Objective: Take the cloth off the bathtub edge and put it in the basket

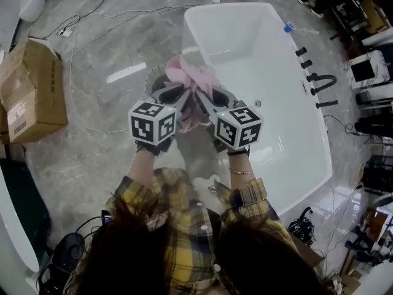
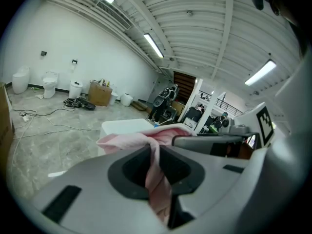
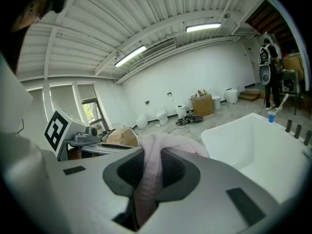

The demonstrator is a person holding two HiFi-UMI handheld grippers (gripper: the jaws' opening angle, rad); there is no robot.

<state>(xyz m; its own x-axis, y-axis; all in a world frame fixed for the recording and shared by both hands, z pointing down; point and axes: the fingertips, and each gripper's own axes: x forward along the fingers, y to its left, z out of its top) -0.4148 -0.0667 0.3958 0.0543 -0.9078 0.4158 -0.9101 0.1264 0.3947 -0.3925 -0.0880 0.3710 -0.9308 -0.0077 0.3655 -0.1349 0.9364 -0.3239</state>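
Plaid sleeves extend, left gripper and right gripper clamping cloth (pink, bunched) above marble floor near bathtub.

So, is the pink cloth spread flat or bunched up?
Bunched up. The pink cloth hangs gathered between the left gripper and the right gripper, and each has its jaws closed on a pinched fold.

The left forearm and right forearm reach forward side by side. The left tool and right tool are close together, tips angled inward. Each has its jaws clamped on the pink cloth, which is bunched at their tips.
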